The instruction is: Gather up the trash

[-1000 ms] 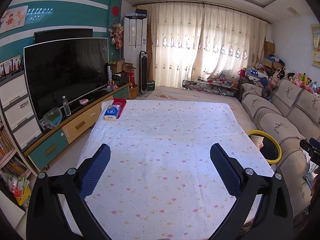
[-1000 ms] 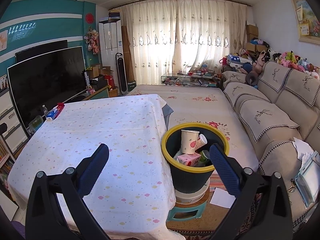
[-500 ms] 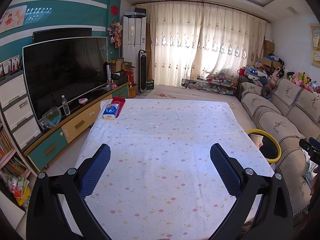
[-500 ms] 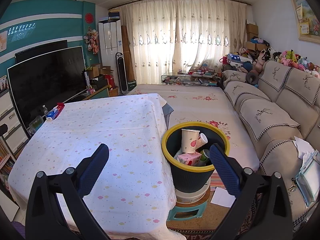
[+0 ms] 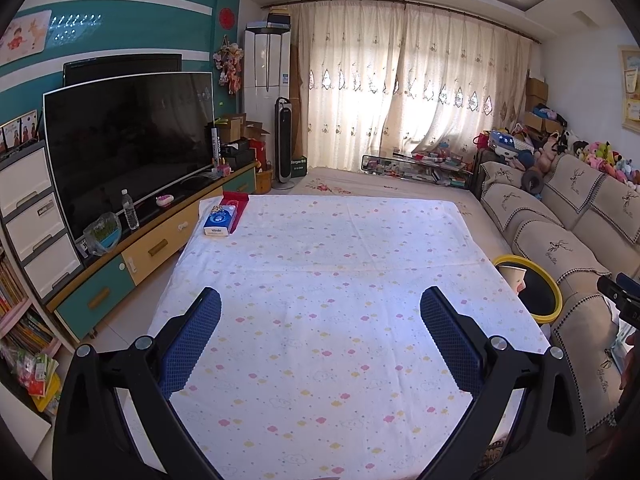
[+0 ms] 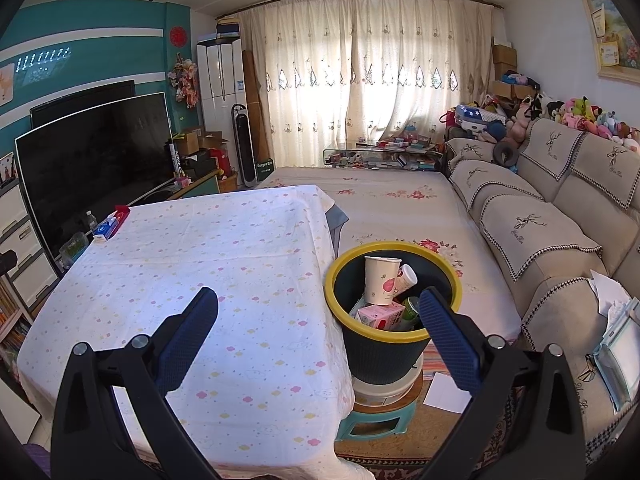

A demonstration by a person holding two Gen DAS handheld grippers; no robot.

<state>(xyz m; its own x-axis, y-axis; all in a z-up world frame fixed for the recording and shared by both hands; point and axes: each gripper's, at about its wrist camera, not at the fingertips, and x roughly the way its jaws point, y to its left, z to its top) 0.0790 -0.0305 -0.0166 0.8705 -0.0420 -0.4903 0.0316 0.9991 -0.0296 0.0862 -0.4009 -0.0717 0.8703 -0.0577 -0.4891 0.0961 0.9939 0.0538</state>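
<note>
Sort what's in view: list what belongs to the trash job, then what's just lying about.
Belongs to the job:
- trash bin, yellow rim
- paper cup in it
- pink carton in it
- left tongs, open, empty
- right tongs, open, empty

Just lying about:
- tissue pack on the table's far corner
- water bottle on the TV cabinet

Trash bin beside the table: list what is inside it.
In the trash bin: an upright paper cup, a second cup leaning behind it, a pink carton and something green. Anything lower is covered.
</note>
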